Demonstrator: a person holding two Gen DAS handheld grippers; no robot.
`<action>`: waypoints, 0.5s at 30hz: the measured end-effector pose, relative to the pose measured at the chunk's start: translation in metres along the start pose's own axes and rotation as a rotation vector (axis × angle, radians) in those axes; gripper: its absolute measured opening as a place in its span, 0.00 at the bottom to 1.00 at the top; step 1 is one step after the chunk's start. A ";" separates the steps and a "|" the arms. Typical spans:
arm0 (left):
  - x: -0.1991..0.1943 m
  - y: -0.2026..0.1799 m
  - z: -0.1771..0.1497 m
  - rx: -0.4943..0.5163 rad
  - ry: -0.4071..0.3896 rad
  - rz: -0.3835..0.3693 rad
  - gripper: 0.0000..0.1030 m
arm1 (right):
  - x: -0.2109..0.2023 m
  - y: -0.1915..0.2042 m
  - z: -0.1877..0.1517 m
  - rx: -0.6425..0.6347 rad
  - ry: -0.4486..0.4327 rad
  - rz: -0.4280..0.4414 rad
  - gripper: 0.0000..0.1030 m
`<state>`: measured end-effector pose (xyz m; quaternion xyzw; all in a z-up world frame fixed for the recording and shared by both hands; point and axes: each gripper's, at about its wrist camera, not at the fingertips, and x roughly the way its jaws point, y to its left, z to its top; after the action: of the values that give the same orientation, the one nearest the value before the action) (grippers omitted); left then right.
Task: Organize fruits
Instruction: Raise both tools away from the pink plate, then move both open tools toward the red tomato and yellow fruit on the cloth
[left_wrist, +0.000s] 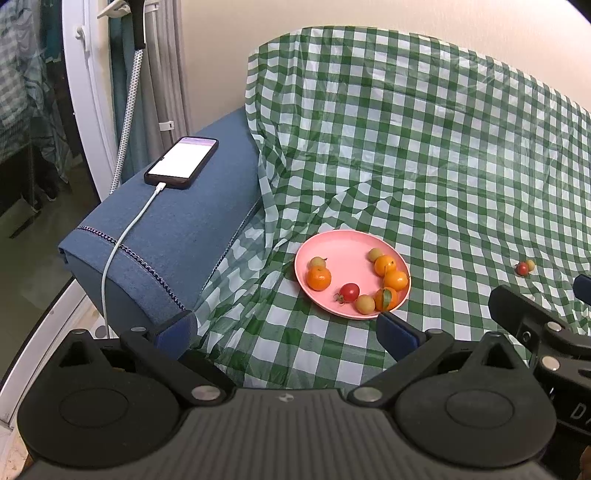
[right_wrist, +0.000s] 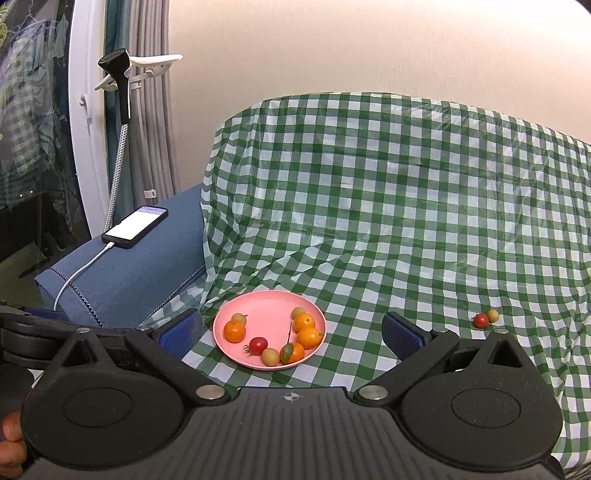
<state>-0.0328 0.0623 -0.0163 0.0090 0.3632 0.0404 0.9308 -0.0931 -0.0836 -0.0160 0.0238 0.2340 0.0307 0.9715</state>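
A pink plate (left_wrist: 343, 247) (right_wrist: 266, 310) lies on the green checked cloth. It holds several small oranges (left_wrist: 318, 278) (right_wrist: 234, 331), a red cherry tomato (left_wrist: 349, 291) (right_wrist: 258, 344) and yellowish small fruits (left_wrist: 365, 304) (right_wrist: 270, 356). Off the plate to the right lie a red tomato (left_wrist: 522, 268) (right_wrist: 480, 320) and a yellow fruit (left_wrist: 530, 264) (right_wrist: 492, 315), touching. My left gripper (left_wrist: 288, 332) is open and empty, just in front of the plate. My right gripper (right_wrist: 291, 338) is open and empty, its fingers straddling the plate's near side; it also shows in the left wrist view (left_wrist: 532, 321).
The checked cloth (left_wrist: 424, 155) (right_wrist: 388, 206) covers a sofa seat and backrest. A blue armrest (left_wrist: 166, 236) (right_wrist: 125, 277) at left carries a phone (left_wrist: 181, 162) (right_wrist: 135, 227) on a white cable. A garment steamer hose (right_wrist: 118, 170) and curtains stand behind it.
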 end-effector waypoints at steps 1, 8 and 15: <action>0.000 0.000 0.000 0.003 0.004 0.000 1.00 | 0.000 0.000 0.000 -0.001 -0.001 0.000 0.99; 0.013 -0.024 0.011 0.068 0.051 -0.021 1.00 | -0.005 -0.022 0.003 -0.003 -0.060 -0.076 0.99; 0.042 -0.106 0.043 0.199 0.112 -0.130 1.00 | -0.002 -0.115 -0.015 0.132 -0.038 -0.286 0.99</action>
<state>0.0343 -0.0390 -0.0182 0.0753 0.4168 -0.0556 0.9042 -0.0963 -0.1981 -0.0354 0.0545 0.2182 -0.1237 0.9665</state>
